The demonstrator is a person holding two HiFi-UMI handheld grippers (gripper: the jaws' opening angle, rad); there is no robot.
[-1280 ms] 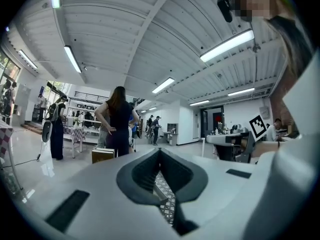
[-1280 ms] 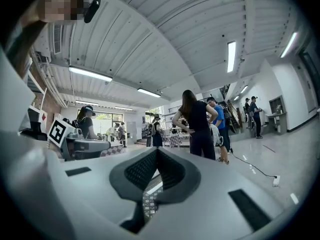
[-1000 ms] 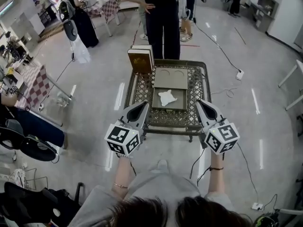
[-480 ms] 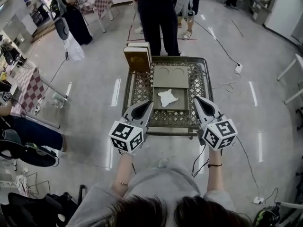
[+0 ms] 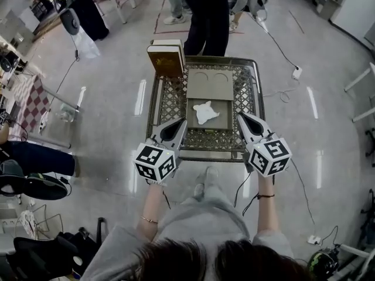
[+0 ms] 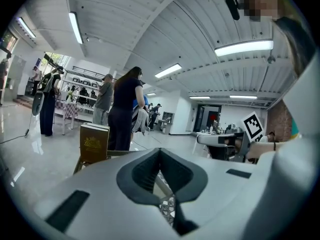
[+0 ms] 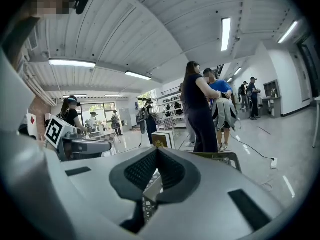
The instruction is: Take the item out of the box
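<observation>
Holds the left gripper (image 5: pixel 179 123) out in front, jaws pressed together, nothing between them. Holds the right gripper (image 5: pixel 240 116) level with it and well apart, jaws likewise closed and empty. Angles both tips forward and slightly inward, toward each other. Stretches the left forearm (image 5: pixel 151 206) and the right forearm (image 5: pixel 266 209) nearly straight ahead, both bare, wrists directly behind the grippers

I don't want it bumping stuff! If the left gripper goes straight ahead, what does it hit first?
Probably the left wall of the open box holding the white item. The left gripper aims there, though it may be high enough to pass over.
</observation>
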